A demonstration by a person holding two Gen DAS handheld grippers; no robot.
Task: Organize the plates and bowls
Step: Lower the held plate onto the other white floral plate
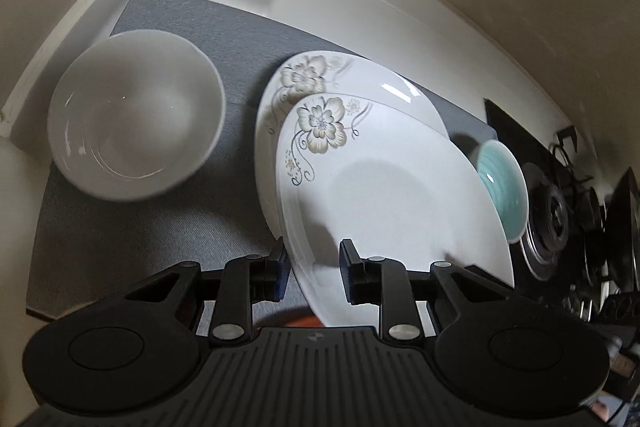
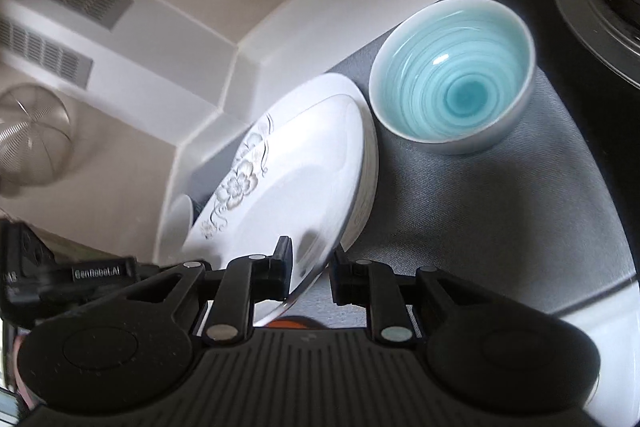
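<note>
step: stacking upper white floral ceramic plate (image 1: 400,195) on lower twin (image 1: 360,83) | left gripper (image 1: 313,269), right gripper (image 2: 311,265): jaws part-open astride its rim, grip unclear | next: settle, release

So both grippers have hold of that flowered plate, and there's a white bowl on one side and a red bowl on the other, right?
Not quite: the second bowl is pale blue-green with a spiral pattern inside, not red, as the right wrist view shows. The rest holds: the left gripper and right gripper each straddle the edge of the flowered plate, and a white bowl sits on its other side.
</note>
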